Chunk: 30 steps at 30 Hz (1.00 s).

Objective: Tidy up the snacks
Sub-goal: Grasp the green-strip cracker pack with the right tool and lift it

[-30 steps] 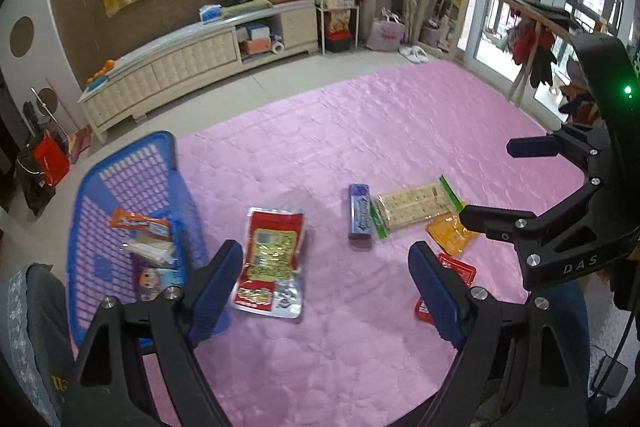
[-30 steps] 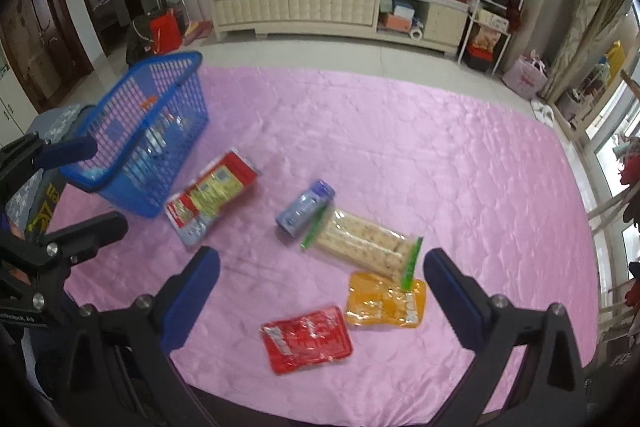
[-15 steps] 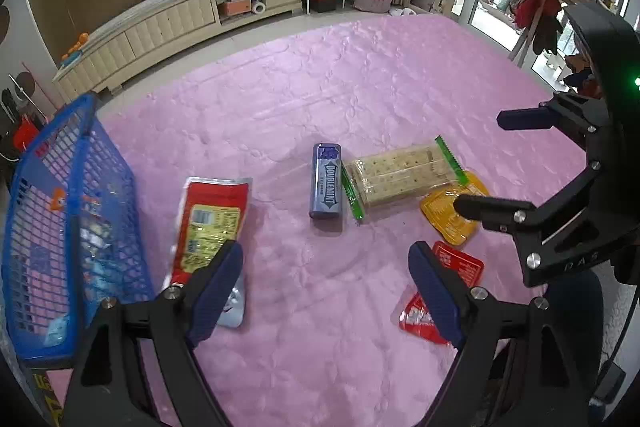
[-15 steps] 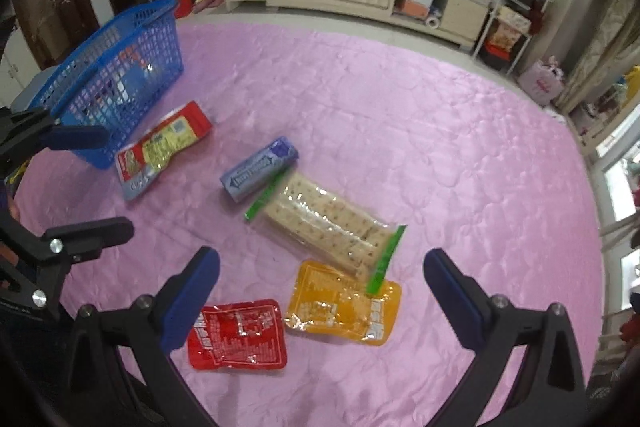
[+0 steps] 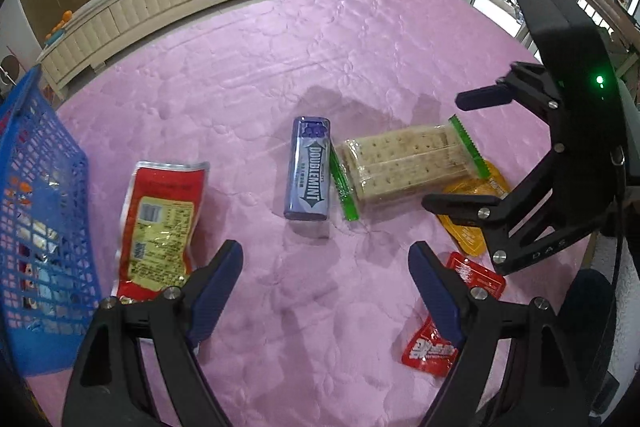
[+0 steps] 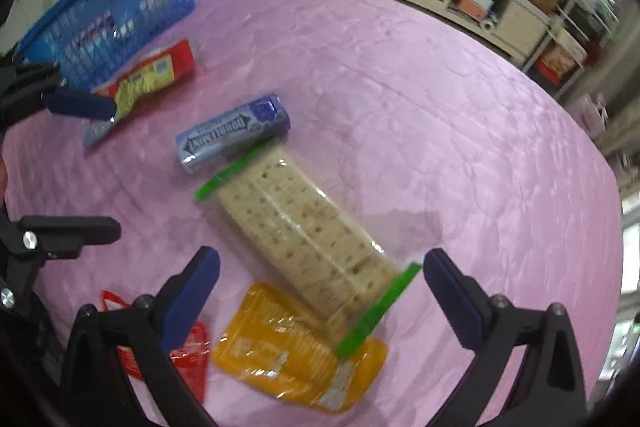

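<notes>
Snacks: five packets lay loose on the pink quilted mat [image 5: 280,47], none yet in hand.
Gum pack [image 5: 309,171]: lay at mat centre in the left wrist view; a stiff little box, likely light, best pinched across its narrow sides.
Cracker sleeve [image 5: 408,163]: just beside the gum, at its 3 o'clock; brittle inside crinkly film, so it wanted a gentle hold across the short width.
Orange pouch [image 6: 296,351]: partly under the cracker sleeve's end; soft, probably slippery.
Small red pouch [image 5: 440,331]: at 5 o'clock, flat and limp.
Large red bag [image 5: 160,223]: at 9 o'clock, beside the blue basket [image 5: 36,163].
Left gripper [image 5: 326,287]: jaws spread wide, holding nothing.
Right gripper [image 6: 320,291]: jaws apart, empty, over the crackers' near end.
</notes>
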Tool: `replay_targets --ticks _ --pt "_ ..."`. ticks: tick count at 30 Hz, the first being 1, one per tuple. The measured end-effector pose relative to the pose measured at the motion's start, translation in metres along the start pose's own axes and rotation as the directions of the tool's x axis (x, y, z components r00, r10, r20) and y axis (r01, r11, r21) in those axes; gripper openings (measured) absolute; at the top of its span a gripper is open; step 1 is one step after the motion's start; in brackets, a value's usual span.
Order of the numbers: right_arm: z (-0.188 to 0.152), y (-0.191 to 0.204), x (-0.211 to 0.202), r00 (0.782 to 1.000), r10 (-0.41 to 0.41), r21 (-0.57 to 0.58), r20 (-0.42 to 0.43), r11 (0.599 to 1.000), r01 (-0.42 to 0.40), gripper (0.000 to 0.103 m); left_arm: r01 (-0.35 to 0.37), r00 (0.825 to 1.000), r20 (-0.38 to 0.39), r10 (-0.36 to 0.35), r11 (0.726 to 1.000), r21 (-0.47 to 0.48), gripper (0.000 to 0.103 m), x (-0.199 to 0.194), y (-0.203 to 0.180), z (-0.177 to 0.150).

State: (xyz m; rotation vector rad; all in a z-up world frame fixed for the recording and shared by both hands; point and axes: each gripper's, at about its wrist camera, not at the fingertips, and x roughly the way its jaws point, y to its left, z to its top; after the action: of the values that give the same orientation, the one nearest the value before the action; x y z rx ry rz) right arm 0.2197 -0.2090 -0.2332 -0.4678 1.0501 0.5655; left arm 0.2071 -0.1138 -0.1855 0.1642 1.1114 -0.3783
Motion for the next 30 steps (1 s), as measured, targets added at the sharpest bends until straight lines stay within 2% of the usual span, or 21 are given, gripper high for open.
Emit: replay_targets --ticks 4,7,10,13,15,16,17,23,30 --pt "0.004 -0.003 0.011 1.000 0.022 -0.072 0.002 0.997 -0.022 0.103 0.006 1.000 -0.010 -0.006 1.000 -0.007 0.083 0.007 0.002 0.003" --pt "0.008 -0.003 0.018 0.997 0.075 -0.131 -0.007 0.989 -0.076 0.102 0.015 1.000 -0.012 -0.015 1.000 -0.021 0.083 0.011 0.004 0.005" --pt "0.011 0.004 0.023 0.992 0.125 -0.243 -0.037 0.961 -0.130 0.094 0.011 1.000 -0.015 -0.011 1.000 -0.030 0.083 0.012 0.011 0.005" --pt "0.015 0.005 0.023 0.982 0.178 -0.271 -0.061 0.944 -0.188 0.087 0.021 1.000 -0.015 -0.021 0.999 -0.050 0.083 0.013 0.016 0.002" --pt "0.018 0.007 0.022 0.981 0.182 -0.290 -0.071 0.937 -0.194 0.081 0.027 1.000 -0.013 -0.028 0.998 -0.054 0.083 0.014 0.019 0.001" --pt "0.020 0.008 0.021 0.981 0.181 -0.294 -0.070 0.936 -0.193 0.075 0.031 0.999 -0.009 -0.031 0.998 -0.054 0.083 0.012 0.019 -0.001" --pt "0.021 0.009 0.018 0.982 0.174 -0.289 -0.067 0.939 -0.186 0.064 0.033 0.999 -0.007 -0.033 0.998 -0.054 0.083 0.011 0.019 0.001" --pt "0.014 0.021 0.004 0.993 0.112 -0.250 -0.034 0.961 -0.117 0.063 0.037 0.999 0.026 -0.036 0.999 -0.039 0.083 -0.010 0.017 -0.001" --pt "-0.001 0.023 -0.050 0.997 0.065 -0.123 0.049 0.991 -0.059 0.063 0.064 0.995 0.074 -0.065 0.998 0.025 0.083 -0.044 0.009 -0.010"
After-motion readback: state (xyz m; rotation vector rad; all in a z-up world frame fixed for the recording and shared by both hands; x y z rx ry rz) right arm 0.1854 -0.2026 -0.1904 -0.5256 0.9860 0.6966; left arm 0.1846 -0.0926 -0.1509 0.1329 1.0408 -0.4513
